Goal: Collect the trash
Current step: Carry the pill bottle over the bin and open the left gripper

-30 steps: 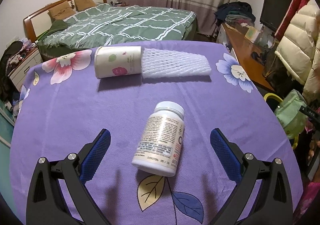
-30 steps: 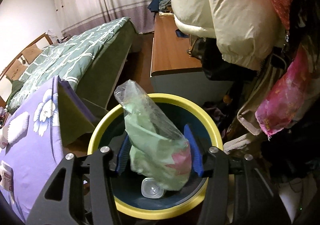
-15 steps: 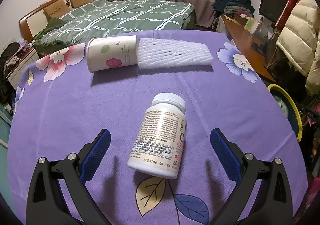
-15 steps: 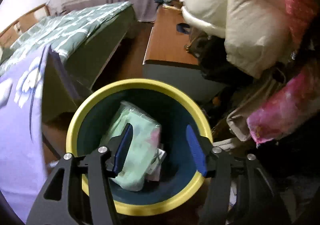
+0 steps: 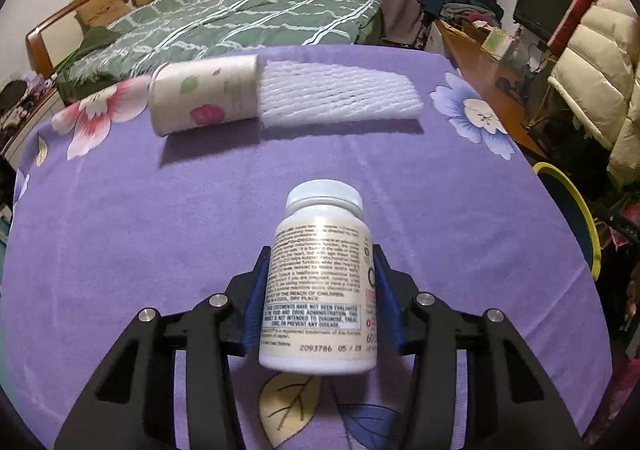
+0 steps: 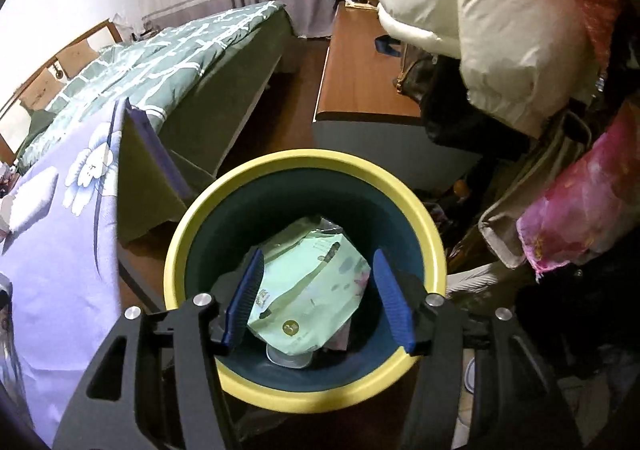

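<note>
A white pill bottle with a printed label lies on the purple flowered tablecloth, cap pointing away. My left gripper has its jaws closing, and both blue pads touch the bottle's sides. Farther back lie a flowered paper cup on its side and a white foam net sleeve that touches it. My right gripper hangs open above the yellow-rimmed dark bin. A pale green plastic packet lies inside the bin below the fingers, over a clear plastic cup.
The bin stands on the floor off the table's right edge. A wooden bench and hanging puffy jackets crowd the space behind it. A bed with a green quilt lies beyond the table.
The left jaws came in from wide open onto the bottle's sides. The green packet left the right gripper and dropped into the bin; that gripper stays open above it.
</note>
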{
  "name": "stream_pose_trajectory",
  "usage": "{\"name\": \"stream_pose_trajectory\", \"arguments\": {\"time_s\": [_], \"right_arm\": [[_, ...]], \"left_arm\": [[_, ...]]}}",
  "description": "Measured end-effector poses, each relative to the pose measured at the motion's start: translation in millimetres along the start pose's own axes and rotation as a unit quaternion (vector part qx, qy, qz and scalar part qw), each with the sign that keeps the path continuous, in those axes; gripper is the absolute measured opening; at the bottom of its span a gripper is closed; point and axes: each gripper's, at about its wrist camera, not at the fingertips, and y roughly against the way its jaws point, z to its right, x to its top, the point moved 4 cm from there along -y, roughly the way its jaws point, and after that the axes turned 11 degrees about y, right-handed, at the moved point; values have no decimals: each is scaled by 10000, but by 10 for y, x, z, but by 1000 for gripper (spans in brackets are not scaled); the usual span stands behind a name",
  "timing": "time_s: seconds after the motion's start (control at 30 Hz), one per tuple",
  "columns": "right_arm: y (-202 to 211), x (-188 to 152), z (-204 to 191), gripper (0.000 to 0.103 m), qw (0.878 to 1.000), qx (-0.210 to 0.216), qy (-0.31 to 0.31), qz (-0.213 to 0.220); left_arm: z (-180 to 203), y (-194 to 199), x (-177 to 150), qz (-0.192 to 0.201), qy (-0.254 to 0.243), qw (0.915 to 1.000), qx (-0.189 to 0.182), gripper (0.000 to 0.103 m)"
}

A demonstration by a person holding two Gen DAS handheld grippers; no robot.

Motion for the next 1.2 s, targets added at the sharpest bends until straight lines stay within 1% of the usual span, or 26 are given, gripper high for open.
{"name": "stream_pose_trajectory", "arguments": {"time_s": [0.1, 0.23, 0.3, 0.33, 0.43, 0.53, 0.6, 0.73, 0.87, 0.97, 1.0, 1.03, 1.07, 1.1, 1.2], "right_arm": [[73, -44, 80, 55, 9999, 80, -97, 92], [150, -116, 197, 55, 9995, 127, -184, 209], [192, -161, 267, 55, 9994, 84, -212, 251], [214, -181, 310, 55, 9993, 70, -234, 273], [281, -253, 444, 55, 9991, 44, -288, 316], [341, -328, 576, 55, 9988, 25, -352, 352], [375, -377, 662, 55, 9986, 7, -395, 365], [408, -455, 802, 56, 9983, 3, -454, 361], [406, -502, 895, 57, 9981, -1, -510, 347], [401, -511, 923, 57, 9980, 9, -529, 339], [401, -513, 926, 57, 9980, 4, -525, 340], [400, -513, 928, 57, 9981, 13, -523, 340], [399, -514, 925, 57, 9981, 31, -512, 338], [401, -516, 918, 57, 9982, 42, -498, 338], [386, -476, 819, 57, 9985, 88, -417, 333]], "left_arm": [[190, 88, 19, 113, -152, 9998, -79, 47], [649, 264, 86, 259, -445, 9978, -420, 47], [938, 331, 104, 284, -623, 9956, -645, 47], [1160, 359, 113, 277, -764, 9933, -816, 47], [1659, 357, 125, 195, -1065, 9876, -1138, 47], [2230, 246, 106, 68, -1364, 9805, -1415, 47], [2527, 172, 68, -1, -1508, 9763, -1550, 47], [3205, -123, -66, -300, -1822, 9660, -1808, 47], [3635, -394, -220, -551, -2037, 9596, -1860, 47], [3808, -572, -295, -758, -2087, 9577, -1828, 47], [3825, -611, -304, -771, -2089, 9584, -1784, 53], [3840, -629, -307, -743, -2084, 9599, -1721, 70], [3838, -614, -300, -658, -2064, 9610, -1719, 76], [3820, -575, -285, -558, -2042, 9619, -1730, 79], [3628, -383, -175, -234, -1943, 9661, -1686, 81]]}}
